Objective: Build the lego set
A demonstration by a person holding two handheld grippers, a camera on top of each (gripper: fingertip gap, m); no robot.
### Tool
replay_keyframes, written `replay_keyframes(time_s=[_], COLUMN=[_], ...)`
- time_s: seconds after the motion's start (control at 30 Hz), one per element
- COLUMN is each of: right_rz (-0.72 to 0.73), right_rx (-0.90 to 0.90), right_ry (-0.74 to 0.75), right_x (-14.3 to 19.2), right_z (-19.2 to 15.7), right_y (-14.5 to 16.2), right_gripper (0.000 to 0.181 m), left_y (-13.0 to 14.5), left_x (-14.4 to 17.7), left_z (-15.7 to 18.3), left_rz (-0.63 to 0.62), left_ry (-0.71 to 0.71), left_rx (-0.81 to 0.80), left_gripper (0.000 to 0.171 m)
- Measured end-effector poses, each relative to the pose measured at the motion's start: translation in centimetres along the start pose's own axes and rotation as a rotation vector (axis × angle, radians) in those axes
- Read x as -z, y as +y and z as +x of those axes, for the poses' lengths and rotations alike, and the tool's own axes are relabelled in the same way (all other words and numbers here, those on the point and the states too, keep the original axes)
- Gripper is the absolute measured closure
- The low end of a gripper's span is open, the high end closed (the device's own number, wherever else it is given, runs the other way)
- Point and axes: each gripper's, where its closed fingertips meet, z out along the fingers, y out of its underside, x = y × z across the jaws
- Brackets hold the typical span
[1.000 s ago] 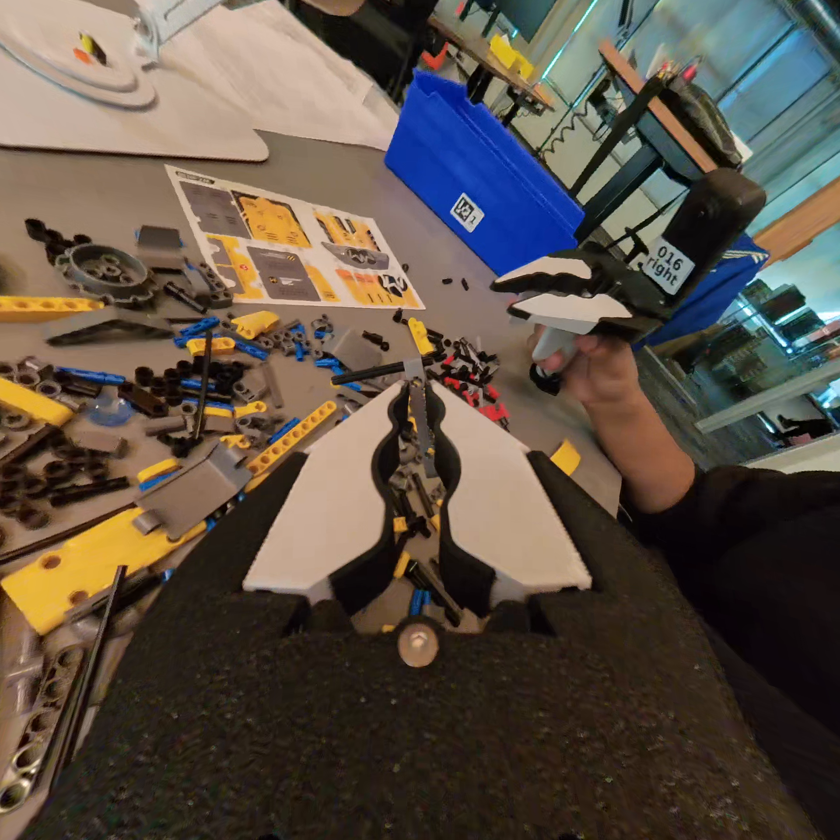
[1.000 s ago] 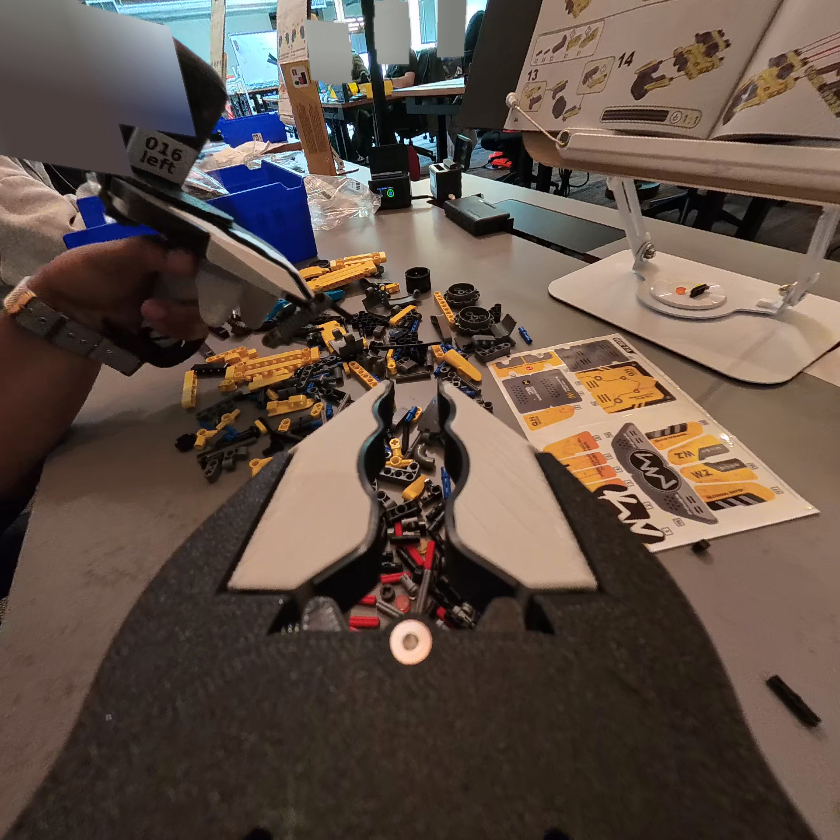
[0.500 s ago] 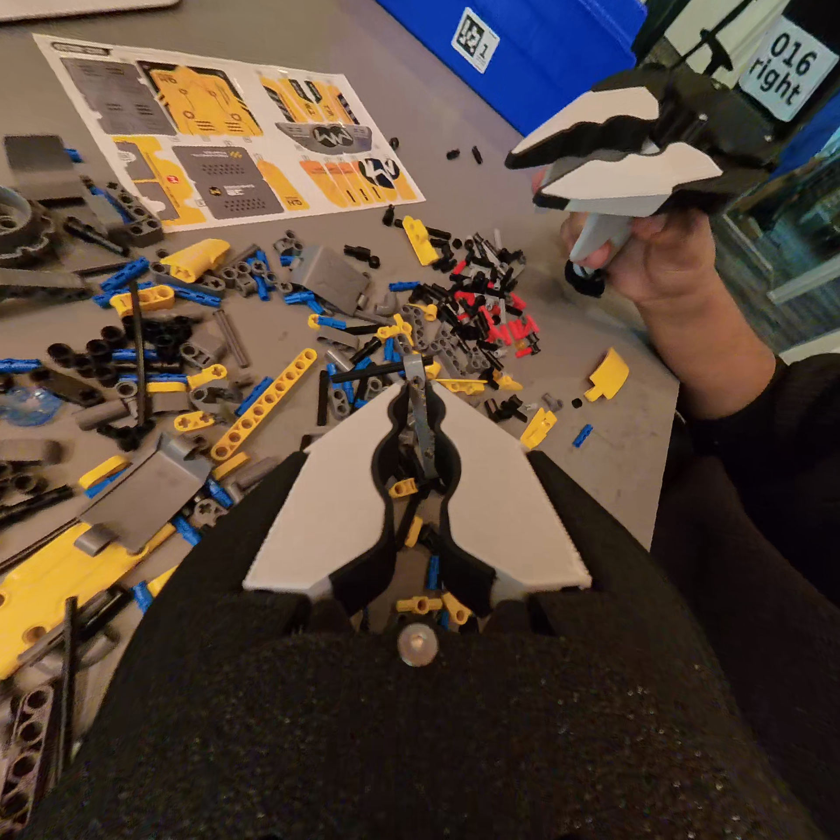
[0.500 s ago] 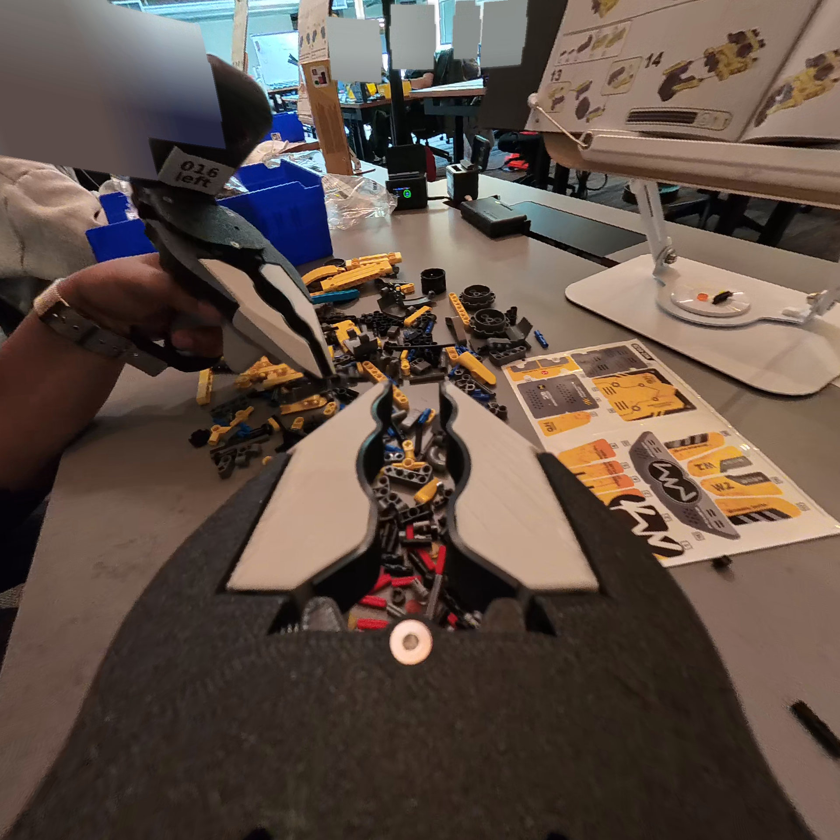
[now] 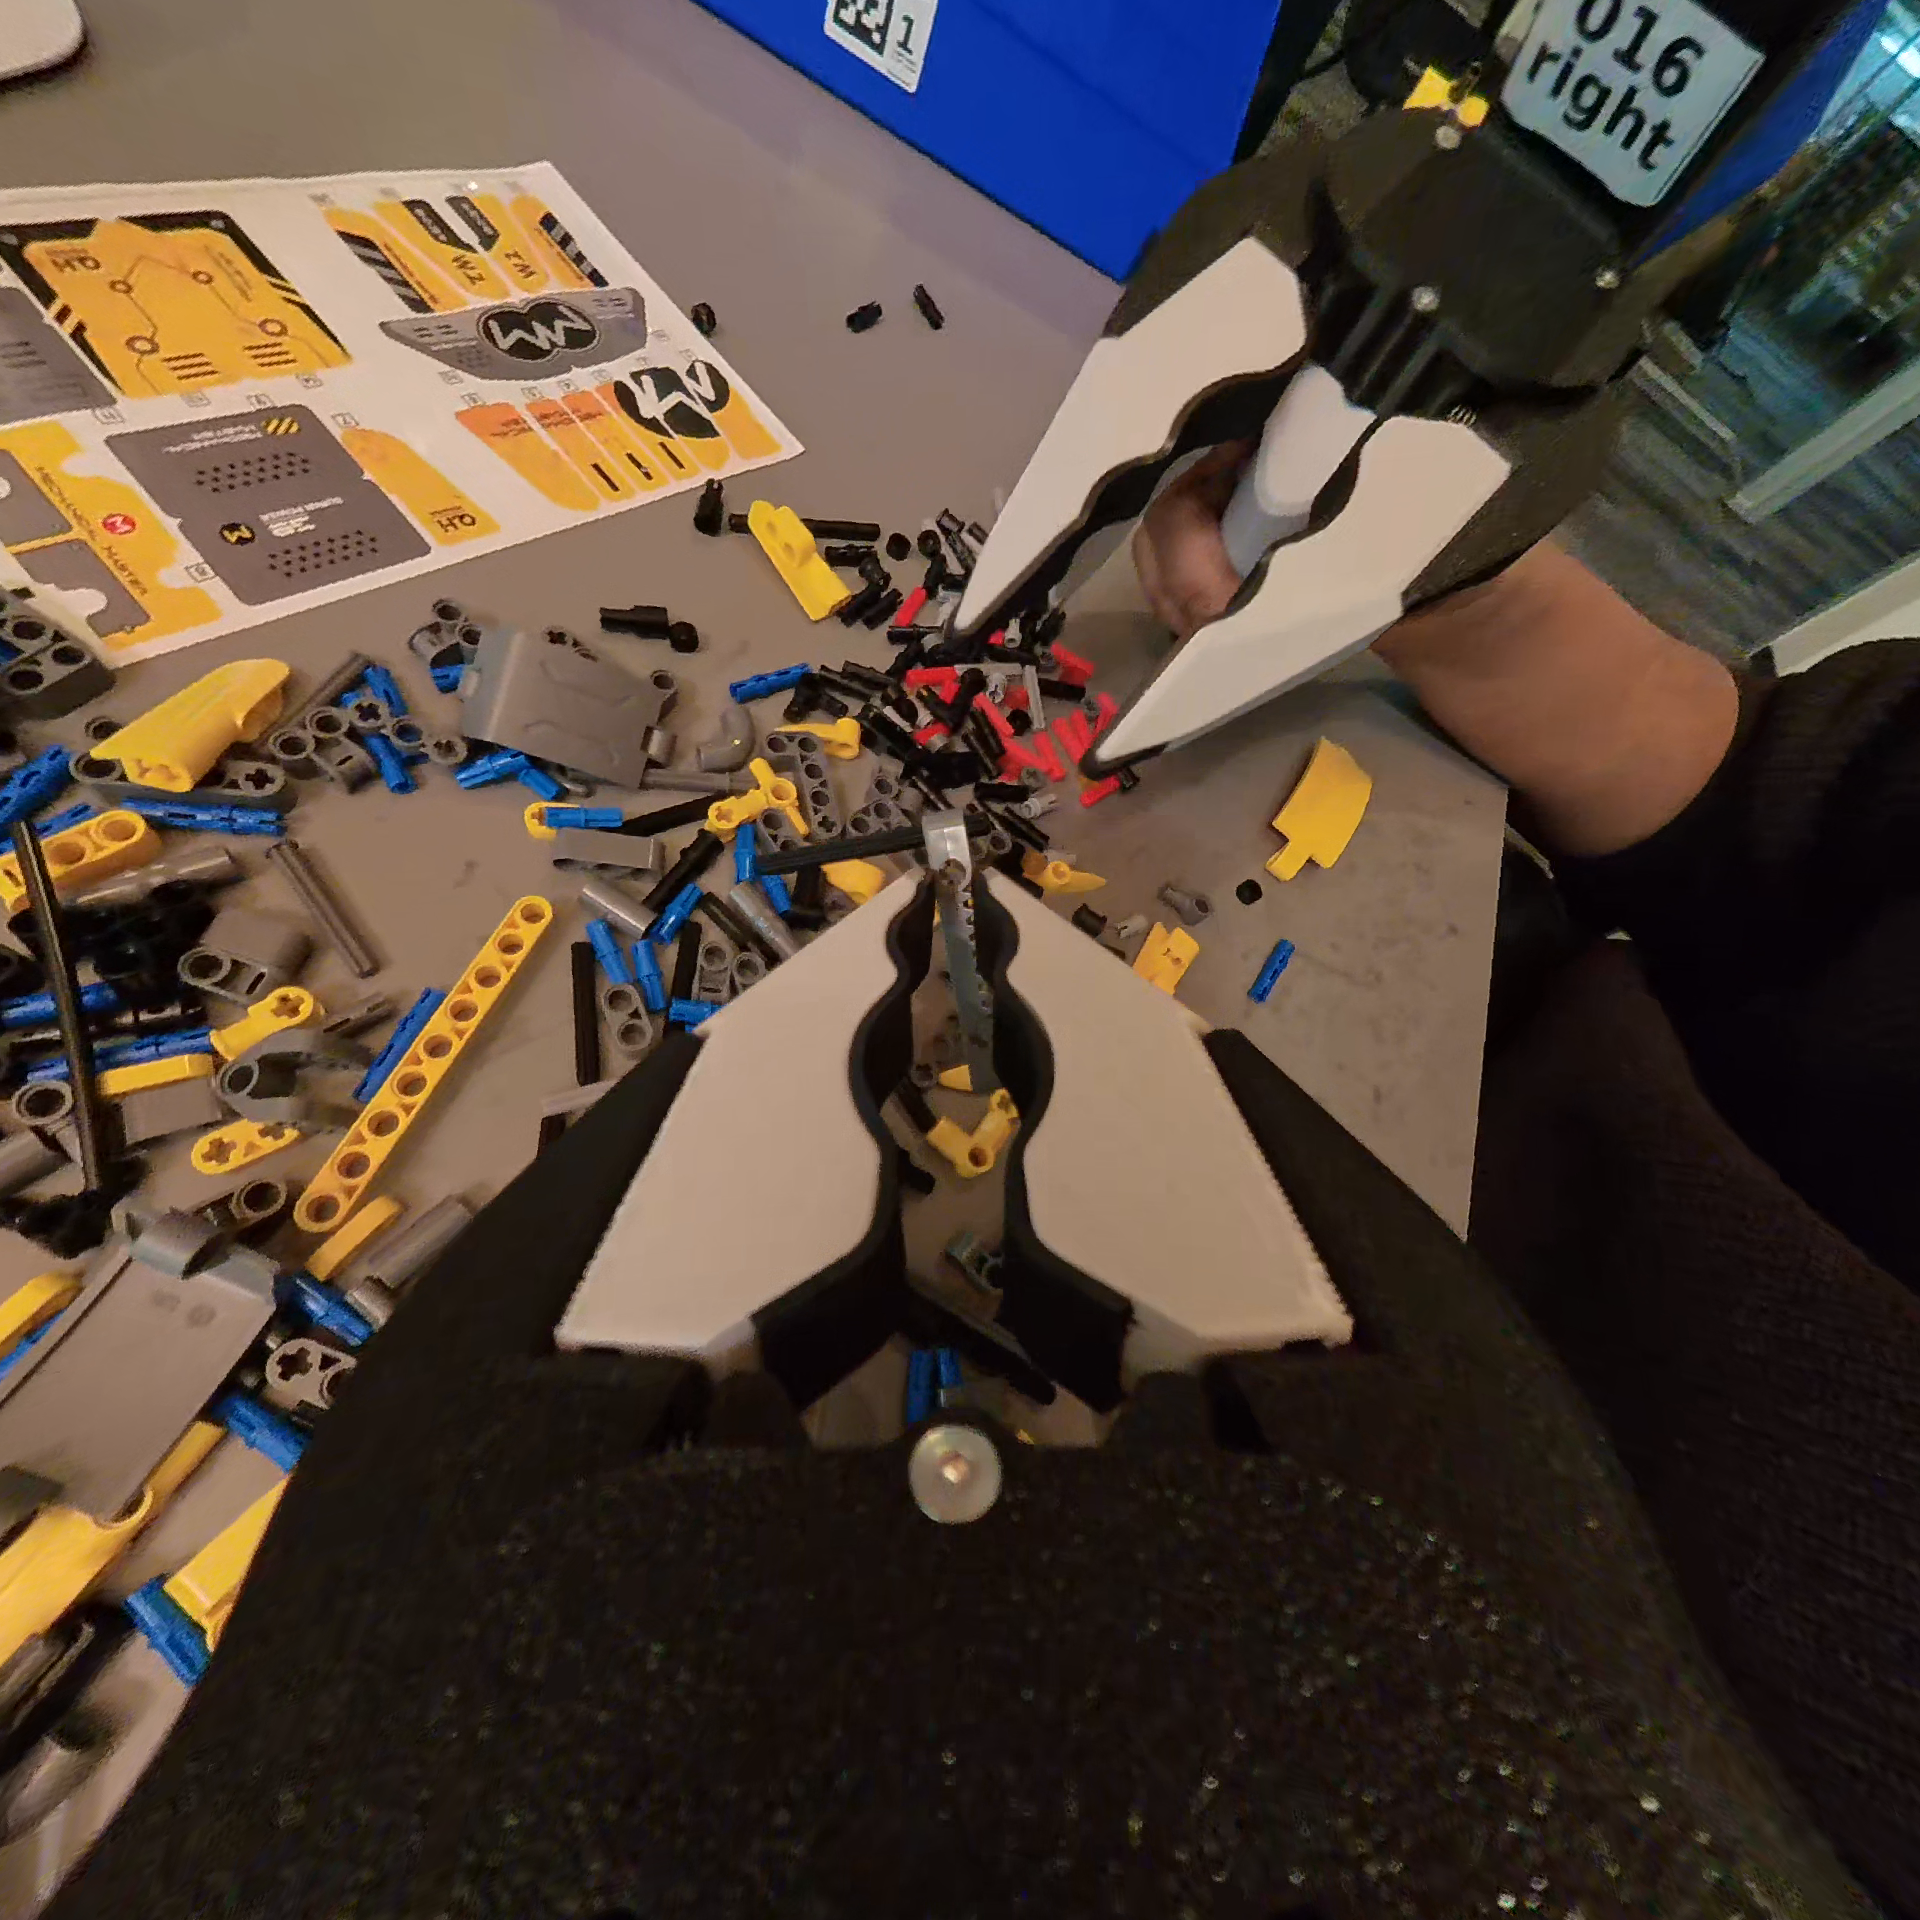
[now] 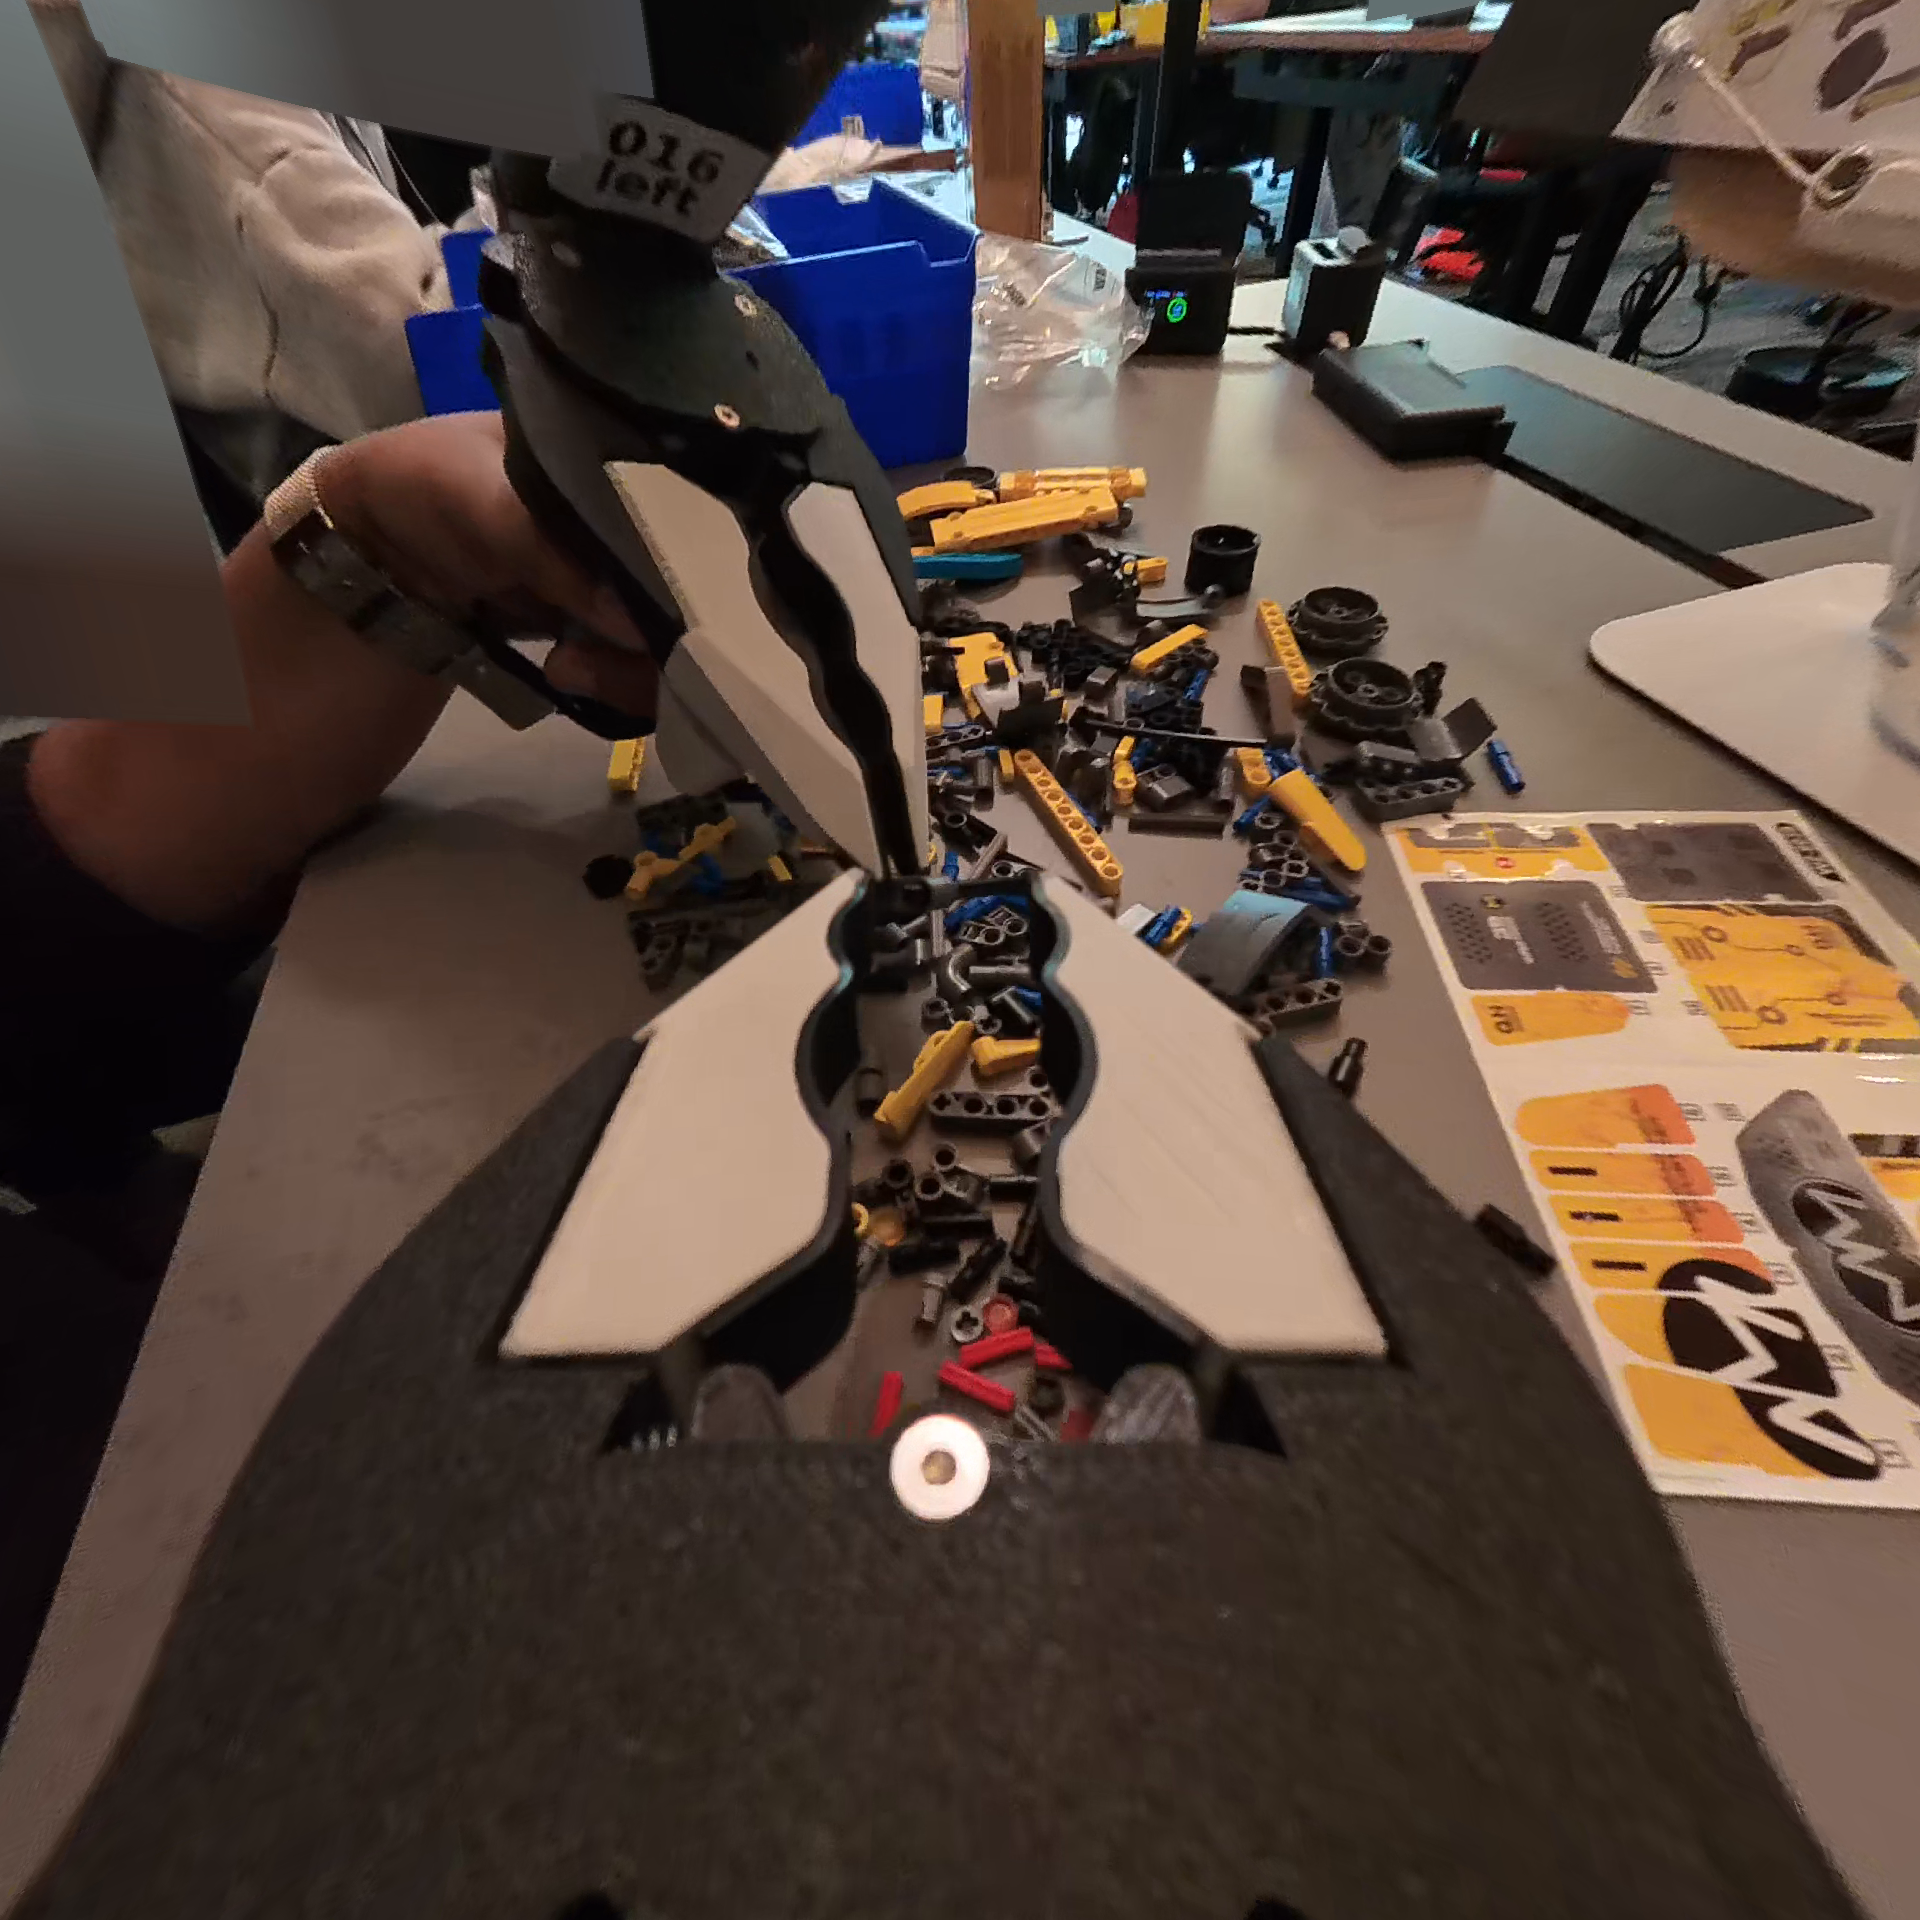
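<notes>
My left gripper (image 5: 951, 883) is shut on a thin grey toothed beam (image 5: 964, 940) that stands up between its fingertips, with a black axle (image 5: 831, 860) through its top end. It also shows in the right wrist view (image 6: 896, 854), pointing down just beyond my right fingertips. My right gripper (image 6: 951, 888) is open and empty. In the left wrist view it (image 5: 1029, 694) hangs low over a heap of red and black pins (image 5: 1044, 732), one fingertip on either side. The red pins (image 6: 977, 1371) lie under its jaws.
Several yellow, blue, grey and black building parts cover the grey table (image 5: 1371, 987). A sticker sheet (image 5: 312, 416) (image 6: 1683, 1039) lies beside them. A blue bin (image 5: 1039, 114) (image 6: 873, 312) stands behind. A white stand base (image 6: 1766, 707) is at far right. The table edge (image 5: 1486, 1039) is near. Left and right tips are no more than a few centimetres apart.
Both grippers have come down and together over the parts pile. The right gripper now hangs over the red and black pins with its jaws wider apart. The left still holds the grey beam.
</notes>
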Motion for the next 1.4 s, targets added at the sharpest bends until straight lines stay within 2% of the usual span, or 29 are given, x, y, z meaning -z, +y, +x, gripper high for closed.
replay_keyframes(time_s=[0.53, 0.9, 1.0, 1.13, 1.23, 1.4], right_rz=[-0.075, -0.067, -0.110, -0.101, -0.021, 0.101], right_rx=[-0.012, 0.003, 0.110, 0.395, 0.530, 0.597], right_ry=[0.000, 0.039, 0.129, 0.244, 0.257, 0.257], right_x=[-0.8, -0.2, 0.2, 0.0, -0.1, 0.6], right_z=[0.0, 0.8, 1.9, 1.5, 0.0, -1.3], right_y=[1.6, 1.2, 1.5, 0.6, -0.8, -2.8], right_gripper=[0.154, 0.154, 0.154, 0.154, 0.154, 0.155], left_y=[-0.1, -0.6, -2.2, -4.3, -4.7, -4.7], left_x=[-0.3, 0.2, 1.2, 2.9, 3.4, 2.8], left_z=[1.2, 0.9, 1.1, 2.0, 3.0, 5.2], left_rz=[-0.010, 0.036, 0.142, 0.290, 0.316, 0.287], left_ry=[0.032, 0.045, 0.092, 0.246, 0.322, 0.419], left_rx=[-0.063, -0.035, 0.036, 0.178, 0.178, 0.140], left_gripper=[0.165, 0.165, 0.165, 0.165, 0.165, 0.165])
